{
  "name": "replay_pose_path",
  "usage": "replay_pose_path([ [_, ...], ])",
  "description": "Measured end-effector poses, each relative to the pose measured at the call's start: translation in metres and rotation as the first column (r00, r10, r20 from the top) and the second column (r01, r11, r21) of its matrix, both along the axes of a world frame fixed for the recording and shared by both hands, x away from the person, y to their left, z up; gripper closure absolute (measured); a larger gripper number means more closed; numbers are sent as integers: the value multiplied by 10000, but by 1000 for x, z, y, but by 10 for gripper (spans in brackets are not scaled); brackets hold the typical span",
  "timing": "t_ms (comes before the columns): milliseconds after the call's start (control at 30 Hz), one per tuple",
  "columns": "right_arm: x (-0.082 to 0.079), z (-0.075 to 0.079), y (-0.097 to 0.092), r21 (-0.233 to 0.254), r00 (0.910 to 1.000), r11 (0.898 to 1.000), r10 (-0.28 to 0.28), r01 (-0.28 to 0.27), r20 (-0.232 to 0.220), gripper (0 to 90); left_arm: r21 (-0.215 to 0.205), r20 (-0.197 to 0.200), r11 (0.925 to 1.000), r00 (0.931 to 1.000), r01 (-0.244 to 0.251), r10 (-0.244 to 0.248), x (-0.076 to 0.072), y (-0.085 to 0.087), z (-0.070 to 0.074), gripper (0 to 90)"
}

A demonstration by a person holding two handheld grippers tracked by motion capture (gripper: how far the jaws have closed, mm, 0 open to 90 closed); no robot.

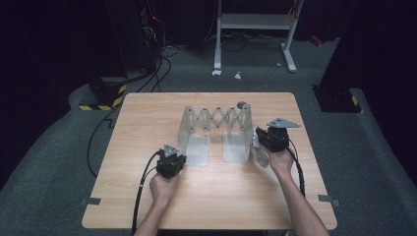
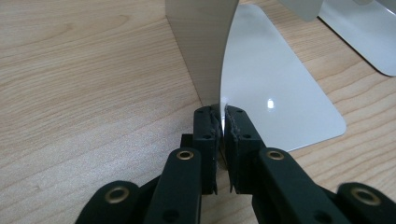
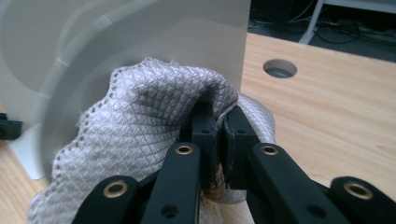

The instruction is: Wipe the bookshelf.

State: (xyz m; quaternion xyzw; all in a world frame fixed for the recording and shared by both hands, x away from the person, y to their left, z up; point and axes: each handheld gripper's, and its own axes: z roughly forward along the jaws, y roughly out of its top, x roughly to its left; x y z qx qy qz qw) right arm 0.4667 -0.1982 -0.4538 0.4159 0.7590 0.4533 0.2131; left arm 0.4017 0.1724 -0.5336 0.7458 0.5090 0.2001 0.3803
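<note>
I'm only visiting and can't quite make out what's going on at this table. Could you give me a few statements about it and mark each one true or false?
1. The left gripper is clamped on the edge of an upright panel of the metal rack. True.
2. The right gripper holds a sponge. False: it pinches a grey cloth with a woven pattern.
3. The rack's two end panels are joined by a criss-cross lattice. True.
4. The cloth lies flat on the table, far from the rack. False: it is bunched up against the rack's right end panel.
5. The table is wooden. True.
</note>
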Motion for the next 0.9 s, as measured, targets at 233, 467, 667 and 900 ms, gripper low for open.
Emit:
replay_pose_path([
  [233, 4, -17, 3, -173, 9981, 9998, -123, 113, -610, 858, -6, 6, 10000, 10000, 1, -1, 0, 0, 0, 832],
  [467, 11, -38, 4, -355, 9918, 9992, -214, 170, -1261, 859, 0, 3, 10000, 10000, 3, -3, 0, 0, 0, 832],
  [667, 17, -55, 5, -477, 9837, 9987, -240, 157, -1781, 859, 2, 8, 10000, 10000, 0, 0, 0, 0, 0, 832],
  [900, 11, -53, 7, -428, 9834, 9991, -66, -12, -1814, 859, -80, -34, 9999, 10000, 74, -74, 0, 0, 0, 830],
])
